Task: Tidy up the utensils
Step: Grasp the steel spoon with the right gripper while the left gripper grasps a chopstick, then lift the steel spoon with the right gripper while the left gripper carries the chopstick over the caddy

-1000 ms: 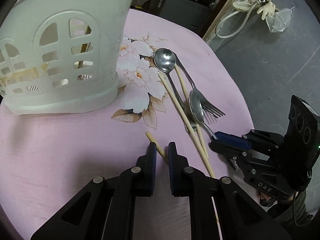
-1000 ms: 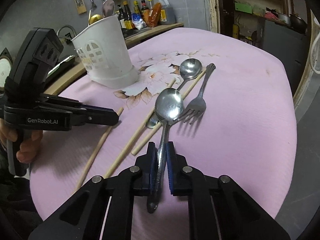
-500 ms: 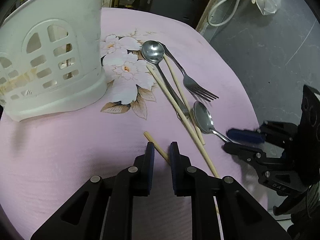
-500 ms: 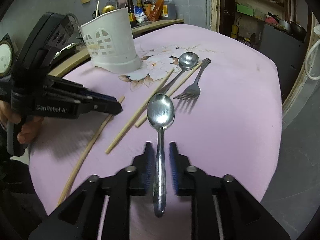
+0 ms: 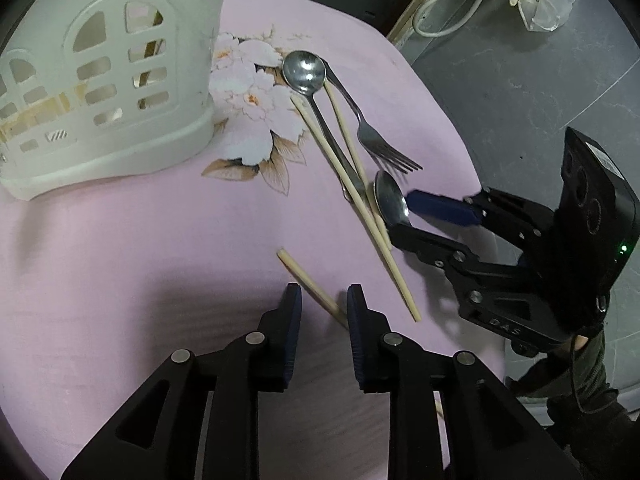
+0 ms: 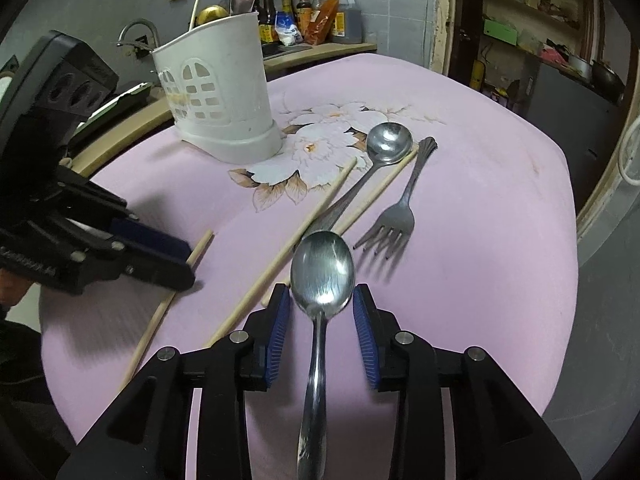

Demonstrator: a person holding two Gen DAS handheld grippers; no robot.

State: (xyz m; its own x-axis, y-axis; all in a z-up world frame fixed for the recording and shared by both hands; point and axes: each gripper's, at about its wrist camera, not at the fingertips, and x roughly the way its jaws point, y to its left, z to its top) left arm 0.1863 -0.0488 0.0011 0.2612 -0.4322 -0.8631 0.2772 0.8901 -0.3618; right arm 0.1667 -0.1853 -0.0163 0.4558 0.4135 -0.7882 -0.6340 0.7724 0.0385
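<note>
A wooden chopstick (image 5: 310, 280) lies on the pink cloth between the fingers of my left gripper (image 5: 323, 300). Its jaws are opening and the pads stand clear of the stick. My right gripper (image 6: 322, 300) is opening too; a steel spoon (image 6: 322, 268) lies between its blue pads with a gap on both sides, the bowl at the fingertips. Further off lie a second spoon (image 6: 389, 143), a fork (image 6: 400, 216) and two more chopsticks (image 6: 304, 224). The white slotted utensil holder (image 6: 224, 100) stands upright at the back left, also seen close as the holder (image 5: 112, 92).
The table is round with a pink flowered cloth (image 6: 500, 240); its edge drops to grey floor (image 5: 540, 92) on the right. A counter with bottles (image 6: 312, 16) stands behind the holder. A hand grips the right gripper's body (image 5: 580, 240).
Both grippers have opened from shut. The left one let go of the chopstick. The right one let go of the spoon's handle, and its tips now flank the spoon's bowl.
</note>
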